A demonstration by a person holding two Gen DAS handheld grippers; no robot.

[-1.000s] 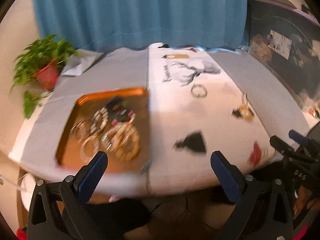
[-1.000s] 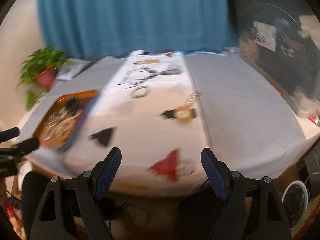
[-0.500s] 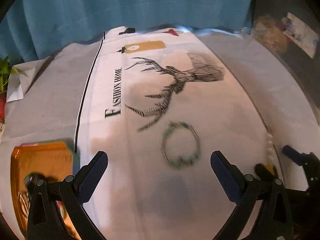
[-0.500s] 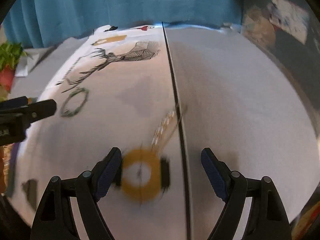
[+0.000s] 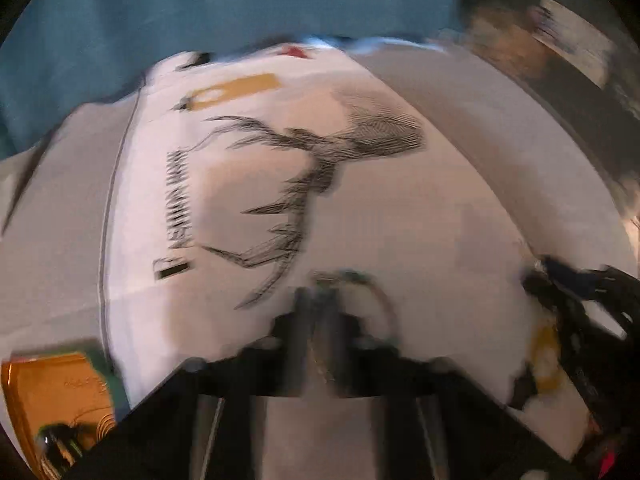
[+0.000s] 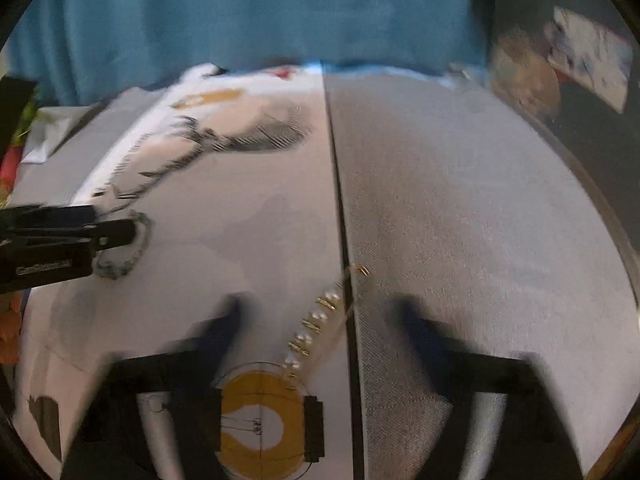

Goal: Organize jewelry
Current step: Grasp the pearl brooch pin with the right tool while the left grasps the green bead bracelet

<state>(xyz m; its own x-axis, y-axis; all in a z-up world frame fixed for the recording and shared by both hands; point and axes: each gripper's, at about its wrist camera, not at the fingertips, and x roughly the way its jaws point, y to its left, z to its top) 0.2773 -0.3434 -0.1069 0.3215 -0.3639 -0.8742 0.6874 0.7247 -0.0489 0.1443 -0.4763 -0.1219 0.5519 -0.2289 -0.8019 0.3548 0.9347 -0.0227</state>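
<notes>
A green beaded bracelet point(image 6: 134, 252) lies on the white printed cloth point(image 6: 248, 208). My left gripper point(image 5: 326, 300) is shut on its near side; the bracelet's ring point(image 5: 380, 300) curves out past the blurred tips. It shows from the side in the right wrist view point(image 6: 120, 232), tips closed at the bracelet. A pearl and gold bracelet point(image 6: 320, 316) lies stretched along the cloth's dark seam. My right gripper point(image 6: 316, 312) is open, fingers blurred, one on each side of it. It appears at the right in the left wrist view point(image 5: 560, 276).
An orange tray point(image 5: 52, 384) holding several pieces of jewelry sits at the lower left. A yellow light-bulb print point(image 6: 260, 420) is on the cloth below the pearl bracelet. Grey cloth point(image 6: 480, 220) covers the right half. A blue curtain point(image 6: 240, 12) hangs behind the table.
Both grippers moved forward and down to the table. The left gripper closed from wide open onto the green bracelet. The right gripper advanced until its open fingers flank the pearl bracelet.
</notes>
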